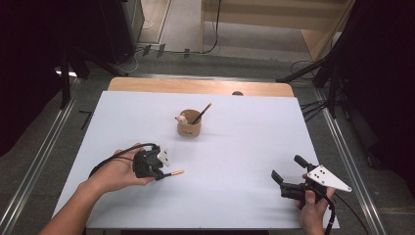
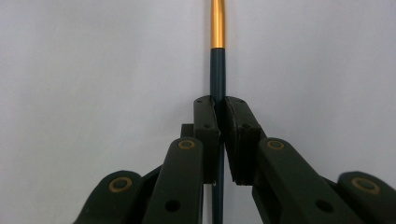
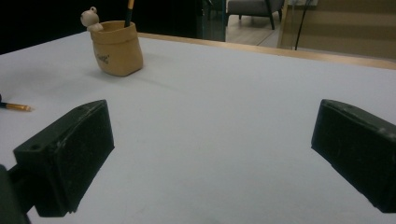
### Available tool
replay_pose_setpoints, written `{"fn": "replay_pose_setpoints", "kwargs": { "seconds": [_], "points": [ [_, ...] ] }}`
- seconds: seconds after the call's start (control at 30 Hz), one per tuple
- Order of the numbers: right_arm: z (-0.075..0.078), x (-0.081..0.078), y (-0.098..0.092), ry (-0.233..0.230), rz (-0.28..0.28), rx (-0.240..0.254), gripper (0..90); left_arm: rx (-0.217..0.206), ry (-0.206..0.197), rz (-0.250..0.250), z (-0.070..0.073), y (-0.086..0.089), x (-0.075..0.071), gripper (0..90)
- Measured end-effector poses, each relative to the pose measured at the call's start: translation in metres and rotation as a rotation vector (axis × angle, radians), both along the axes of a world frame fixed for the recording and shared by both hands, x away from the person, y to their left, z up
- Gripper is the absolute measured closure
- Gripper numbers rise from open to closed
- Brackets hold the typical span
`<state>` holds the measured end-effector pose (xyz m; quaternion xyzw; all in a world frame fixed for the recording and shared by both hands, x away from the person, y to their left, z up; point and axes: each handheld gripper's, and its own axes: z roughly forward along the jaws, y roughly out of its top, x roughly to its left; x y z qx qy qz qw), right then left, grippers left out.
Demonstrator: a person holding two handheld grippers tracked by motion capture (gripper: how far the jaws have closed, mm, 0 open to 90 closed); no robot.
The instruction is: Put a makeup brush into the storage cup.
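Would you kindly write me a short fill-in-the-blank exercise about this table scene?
1. The left gripper is shut on a dark pen with a ____ end.
2. The right gripper has its fingers ____.
3. The tan pouch-shaped holder on the white table holds ____ pen.

Missing words: gold; open; one

I note a tan pot (image 1: 189, 128) standing upright near the middle of the white table top (image 1: 244, 147) — a small bear figure (image 1: 182, 118) sits on its rim, and a dark pencil (image 1: 201, 113) leans out of it. The table's far edge (image 1: 200, 87) is bare wood. Beyond it I see grey floor (image 1: 195, 61) with cables — and a light wooden cabinet (image 1: 279, 19).
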<state>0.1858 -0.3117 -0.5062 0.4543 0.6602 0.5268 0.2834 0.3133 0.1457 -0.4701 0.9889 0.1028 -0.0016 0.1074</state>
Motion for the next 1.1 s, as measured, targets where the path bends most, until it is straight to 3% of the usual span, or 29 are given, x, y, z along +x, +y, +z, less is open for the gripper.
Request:
{"fn": "replay_pose_setpoints", "kwargs": {
  "seconds": [0.17, 0.4, 0.5, 0.67, 0.97, 1.1],
  "points": [
    [0.000, 0.000, 0.002, 0.003, 0.002, -0.001, 0.0, 0.038, 0.004, 0.040, 0.001, -0.005, 0.000, 85.0],
    [0.001, 0.001, 0.007, 0.017, -0.015, -0.024, 0.2, -0.068, 0.034, 0.080, 0.000, 0.008, 0.003, 85.1],
    [0.002, 0.001, 0.012, 0.022, -0.026, -0.033, 2.0, -0.103, 0.005, 0.103, 0.001, 0.010, 0.004, 85.1],
    [0.006, 0.001, 0.022, 0.019, -0.009, -0.018, 4.9, -0.255, -0.049, 0.155, 0.007, 0.013, 0.003, 85.0],
    [0.015, 0.005, 0.051, 0.023, 0.032, 0.024, 13.6, -0.484, -0.068, 0.185, 0.021, 0.012, 0.000, 85.0],
    [0.021, 0.009, 0.064, 0.023, 0.070, 0.074, 14.4, -0.559, -0.074, 0.208, 0.024, 0.012, -0.002, 85.0]
  ]
}}
